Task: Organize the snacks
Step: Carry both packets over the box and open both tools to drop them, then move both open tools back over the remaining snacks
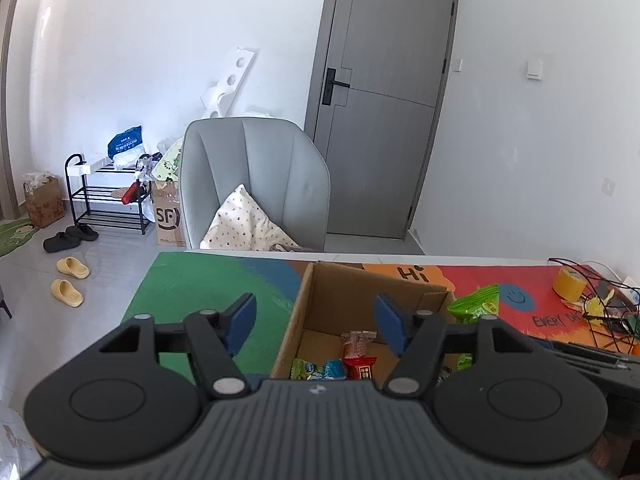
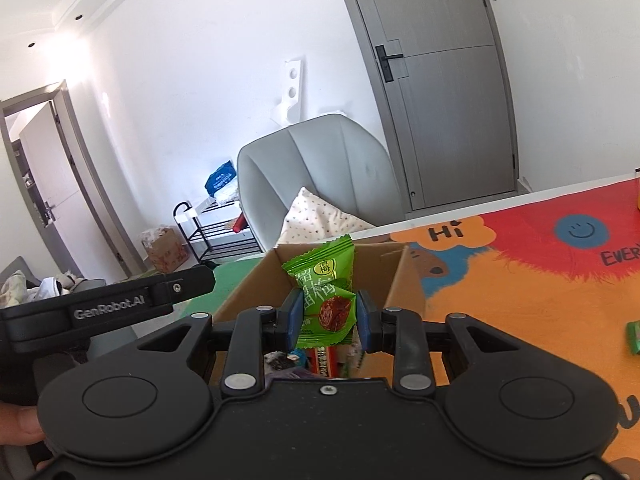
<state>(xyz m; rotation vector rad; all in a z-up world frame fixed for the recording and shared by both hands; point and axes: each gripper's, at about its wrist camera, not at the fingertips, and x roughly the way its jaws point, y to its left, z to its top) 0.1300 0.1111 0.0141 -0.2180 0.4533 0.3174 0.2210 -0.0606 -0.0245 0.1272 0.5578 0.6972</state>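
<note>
An open cardboard box [image 1: 292, 320] stands on the colourful mat [image 1: 208, 280]. Inside lie a red packet [image 1: 360, 366], a clear-wrapped red candy [image 1: 357, 344] and a green-blue packet [image 1: 316, 370]. My left gripper [image 1: 316, 312] hangs open over the box's left side with nothing between its blue pads. My right gripper [image 2: 328, 316] is shut on a green plum-snack packet [image 2: 326, 280], held upright above the same box [image 2: 400, 284]. In the left wrist view a green packet [image 1: 478, 304] shows by the box's right wall. The left gripper's body [image 2: 120, 300] appears at the left of the right wrist view.
Another green packet [image 2: 634, 336] lies on the mat [image 2: 520, 280] at the right. A yellow tape roll [image 1: 570, 282], a wire rack [image 1: 604, 312] and cables crowd the far right corner. A grey armchair [image 1: 260, 184] stands just beyond the table's far edge.
</note>
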